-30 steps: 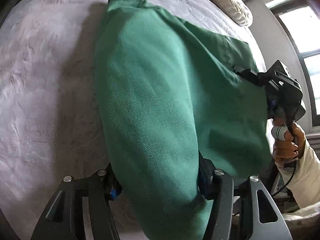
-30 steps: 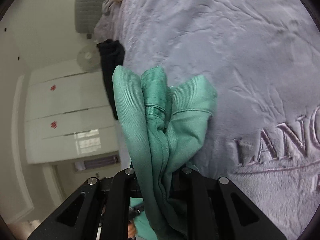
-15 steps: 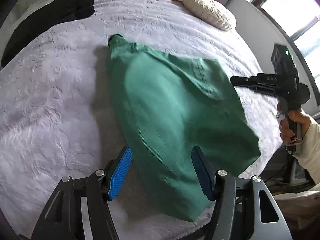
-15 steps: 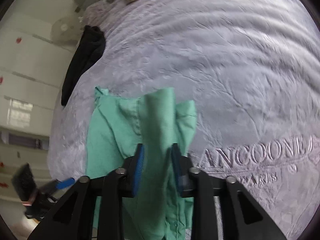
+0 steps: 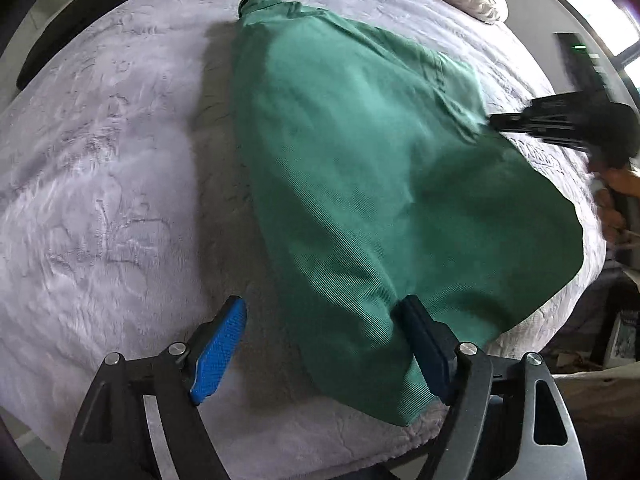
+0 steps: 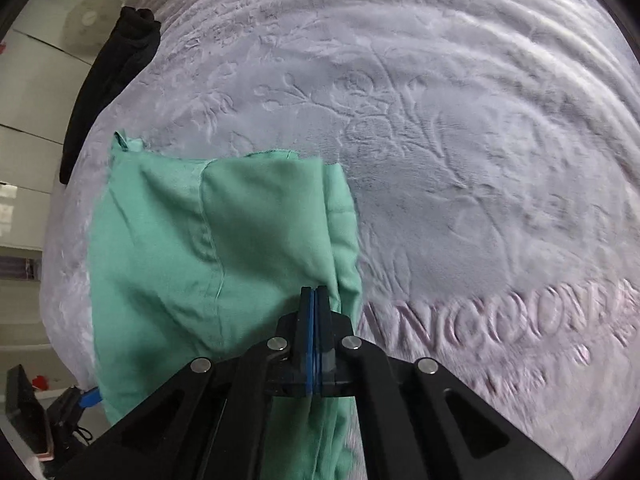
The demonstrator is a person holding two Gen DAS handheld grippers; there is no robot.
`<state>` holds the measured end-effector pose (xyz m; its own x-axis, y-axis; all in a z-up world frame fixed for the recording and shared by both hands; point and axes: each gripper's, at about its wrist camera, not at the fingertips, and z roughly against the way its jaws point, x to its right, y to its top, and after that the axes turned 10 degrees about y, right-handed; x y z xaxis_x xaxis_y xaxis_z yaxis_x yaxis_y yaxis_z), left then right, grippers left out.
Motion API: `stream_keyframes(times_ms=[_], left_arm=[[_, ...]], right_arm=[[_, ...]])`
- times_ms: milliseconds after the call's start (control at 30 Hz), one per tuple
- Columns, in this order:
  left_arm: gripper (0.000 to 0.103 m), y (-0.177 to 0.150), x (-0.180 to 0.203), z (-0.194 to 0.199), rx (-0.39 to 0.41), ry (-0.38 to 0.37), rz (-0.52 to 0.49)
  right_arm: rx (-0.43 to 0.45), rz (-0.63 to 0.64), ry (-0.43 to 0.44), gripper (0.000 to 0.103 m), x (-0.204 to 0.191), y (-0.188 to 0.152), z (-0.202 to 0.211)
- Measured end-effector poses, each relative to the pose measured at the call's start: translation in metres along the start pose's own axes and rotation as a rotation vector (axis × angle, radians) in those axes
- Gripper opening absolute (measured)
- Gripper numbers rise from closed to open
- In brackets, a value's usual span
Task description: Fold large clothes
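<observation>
From our left wrist, we are looking down at the green garment (image 5: 360, 184) lying on the grey bedspread (image 5: 112, 184), reaching its near edge. Our left gripper (image 5: 324, 344) is standing wide, its jaws having just been opening, cloth between them but unpressed.

From our right wrist, our right gripper (image 6: 314, 300) is showing its blue pads closed flat together above the garment, pinching nothing.
</observation>
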<state>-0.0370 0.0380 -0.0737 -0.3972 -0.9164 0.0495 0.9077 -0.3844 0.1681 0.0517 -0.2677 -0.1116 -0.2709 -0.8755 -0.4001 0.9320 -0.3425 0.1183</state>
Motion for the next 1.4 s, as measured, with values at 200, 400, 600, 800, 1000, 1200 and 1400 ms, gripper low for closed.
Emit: stream_keyframes(times_ms=[200,400,600,800,1000,1200,1400], left_arm=[[0.08,0.001,0.006,-0.002,-0.005,0.028,0.0],[0.08,0.0,0.009,-0.006,-0.008,0.037,0.01],[0.08,0.0,0.018,-0.005,-0.002,0.056,-0.008],[0.08,0.003,0.026,0.003,-0.009,0.078,-0.023],[0.08,0.012,0.026,0.022,0.006,0.141,-0.011],[0.103,0.024,0.02,0.036,0.019,0.181,0.051],[0.103,0.033,0.013,0.047,0.029,0.214,0.091]], right_arm=[[-0.008,0.056,0.083,0.003,-0.036,-0.048,0.047],[-0.082,0.058,0.087,0.003,-0.045,-0.095,0.038],[-0.128,-0.053,0.065,0.002,-0.011,-0.114,0.012],[-0.15,-0.082,0.065,0.0,-0.008,-0.124,0.009],[-0.096,-0.049,0.059,0.003,-0.026,-0.117,0.048],[-0.057,-0.044,0.0,0.004,-0.041,-0.1,0.065],[-0.027,-0.017,-0.058,0.076,-0.061,-0.093,0.062]])
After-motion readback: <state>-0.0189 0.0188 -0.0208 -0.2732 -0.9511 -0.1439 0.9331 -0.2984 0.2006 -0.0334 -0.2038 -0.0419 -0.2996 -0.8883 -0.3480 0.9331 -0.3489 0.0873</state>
